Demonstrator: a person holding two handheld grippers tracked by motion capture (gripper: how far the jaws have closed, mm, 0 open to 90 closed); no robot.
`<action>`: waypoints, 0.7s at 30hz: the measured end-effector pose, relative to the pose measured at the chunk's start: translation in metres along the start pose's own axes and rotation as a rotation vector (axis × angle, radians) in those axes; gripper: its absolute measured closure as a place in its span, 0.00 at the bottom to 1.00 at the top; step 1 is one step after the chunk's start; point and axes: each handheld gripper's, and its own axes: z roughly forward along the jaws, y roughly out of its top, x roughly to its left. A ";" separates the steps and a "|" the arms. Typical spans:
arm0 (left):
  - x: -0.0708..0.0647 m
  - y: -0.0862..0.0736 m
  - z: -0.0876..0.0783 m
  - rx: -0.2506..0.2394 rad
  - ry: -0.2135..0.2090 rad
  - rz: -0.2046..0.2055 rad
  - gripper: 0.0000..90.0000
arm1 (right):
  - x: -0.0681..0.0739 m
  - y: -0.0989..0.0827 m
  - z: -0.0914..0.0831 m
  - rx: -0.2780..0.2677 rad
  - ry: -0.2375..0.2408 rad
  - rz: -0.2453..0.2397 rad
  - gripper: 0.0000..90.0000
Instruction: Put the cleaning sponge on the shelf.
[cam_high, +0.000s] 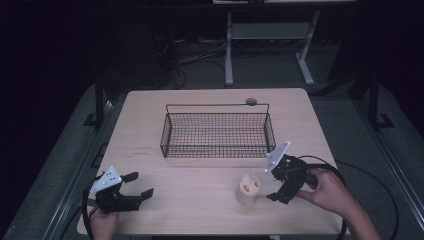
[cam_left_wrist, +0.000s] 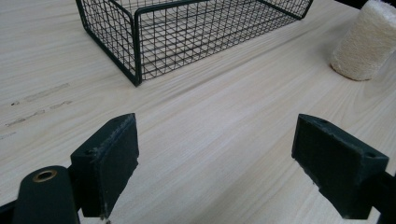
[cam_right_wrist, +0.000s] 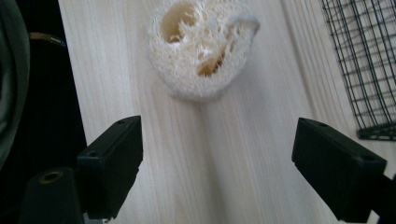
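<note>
While jaws gape, right hand-held gripper nears loofah.

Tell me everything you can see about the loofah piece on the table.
The loofah piece is a short, pale cream cylinder of rough, fibrous sponge. It stands upright on the wooden table, its top end showing several irregular holes. It sits in front of the wire basket, apart from it. The right gripper, open, is close beside it; nothing touches it except the table.
</note>
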 end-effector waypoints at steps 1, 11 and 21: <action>0.000 0.000 0.000 0.001 0.000 0.001 0.15 | 0.000 0.002 0.001 0.002 -0.001 -0.006 0.18; 0.001 0.000 -0.001 0.001 0.000 0.000 0.15 | 0.002 0.028 0.012 0.025 0.019 -0.057 0.18; 0.001 0.000 -0.001 -0.002 -0.002 -0.001 0.15 | 0.003 0.044 0.023 0.063 0.035 -0.083 0.18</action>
